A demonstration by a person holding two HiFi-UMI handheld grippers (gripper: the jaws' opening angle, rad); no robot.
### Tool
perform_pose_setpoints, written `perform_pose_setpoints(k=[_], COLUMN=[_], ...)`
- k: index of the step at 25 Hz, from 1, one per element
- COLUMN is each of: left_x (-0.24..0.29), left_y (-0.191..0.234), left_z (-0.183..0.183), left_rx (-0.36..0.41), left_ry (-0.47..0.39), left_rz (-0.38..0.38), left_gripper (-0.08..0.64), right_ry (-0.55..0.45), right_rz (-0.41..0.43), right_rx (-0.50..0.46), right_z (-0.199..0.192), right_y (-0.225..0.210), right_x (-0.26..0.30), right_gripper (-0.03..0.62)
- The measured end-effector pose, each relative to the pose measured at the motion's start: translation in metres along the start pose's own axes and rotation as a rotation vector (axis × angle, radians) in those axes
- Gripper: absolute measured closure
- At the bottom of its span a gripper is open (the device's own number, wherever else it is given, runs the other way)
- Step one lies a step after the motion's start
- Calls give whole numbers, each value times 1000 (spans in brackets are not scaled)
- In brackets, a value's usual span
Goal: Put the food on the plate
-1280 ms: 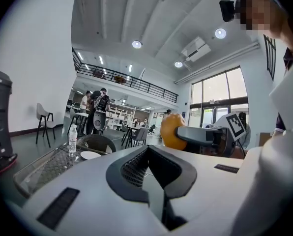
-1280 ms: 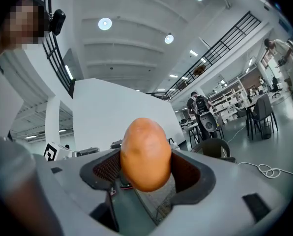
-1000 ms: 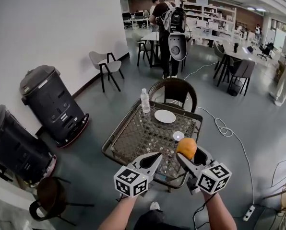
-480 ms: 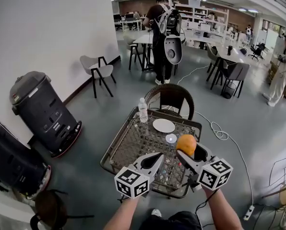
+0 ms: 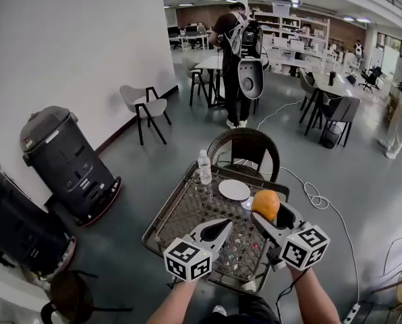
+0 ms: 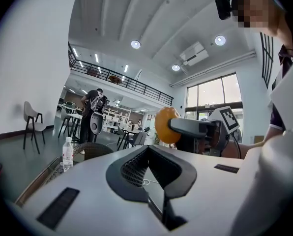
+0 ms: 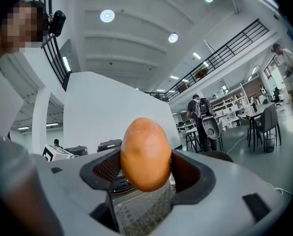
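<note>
An orange [image 5: 266, 204] sits clamped in my right gripper [image 5: 267, 212], held in the air above the near right part of the wicker table [image 5: 176, 211]. In the right gripper view the orange [image 7: 145, 154] fills the gap between the jaws of my right gripper [image 7: 145, 157]. A white plate [image 5: 234, 190] lies empty at the table's far side, just beyond the orange. My left gripper [image 5: 219, 229] hovers over the table's near edge, shut with nothing in it. From the left gripper view, its jaws [image 6: 149, 173] meet, and the orange [image 6: 165, 126] shows to their right.
A water bottle [image 5: 204, 167] stands at the table's far left corner. A wicker chair [image 5: 245, 139] is behind the table. Black wheeled machines [image 5: 67, 155] stand by the left wall. A cable [image 5: 315, 196] lies on the floor at right. A person with a backpack [image 5: 241, 52] stands far off.
The right gripper with the orange has come closer to the plate. The left gripper has kept its place beside it, still shut.
</note>
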State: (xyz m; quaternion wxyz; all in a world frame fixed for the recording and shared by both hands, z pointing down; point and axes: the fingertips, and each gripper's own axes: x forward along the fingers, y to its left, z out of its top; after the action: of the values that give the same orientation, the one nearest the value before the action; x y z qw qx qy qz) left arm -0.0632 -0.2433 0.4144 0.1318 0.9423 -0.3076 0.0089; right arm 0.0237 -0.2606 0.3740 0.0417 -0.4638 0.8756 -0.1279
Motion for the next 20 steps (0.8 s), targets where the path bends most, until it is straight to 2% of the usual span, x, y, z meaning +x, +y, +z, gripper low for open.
perform_pose_setpoints(k=[5,10,20], left_x=[26,56,96], left_y=[21,46,111], left_z=[-4,-10,-65], left_rx=[-7,-15,-40], left_ry=[13,36,138], left_rz=[62,126,264], left_gripper=[552,552,552], right_ry=[43,102,297], right_rz=[34,53,81], right_rx=[-49,-57,-77], right_z=[-6,-17,-92], right_y=[-30,-74,-151], right_x=[27,55,133], right_gripper=[270,270,270])
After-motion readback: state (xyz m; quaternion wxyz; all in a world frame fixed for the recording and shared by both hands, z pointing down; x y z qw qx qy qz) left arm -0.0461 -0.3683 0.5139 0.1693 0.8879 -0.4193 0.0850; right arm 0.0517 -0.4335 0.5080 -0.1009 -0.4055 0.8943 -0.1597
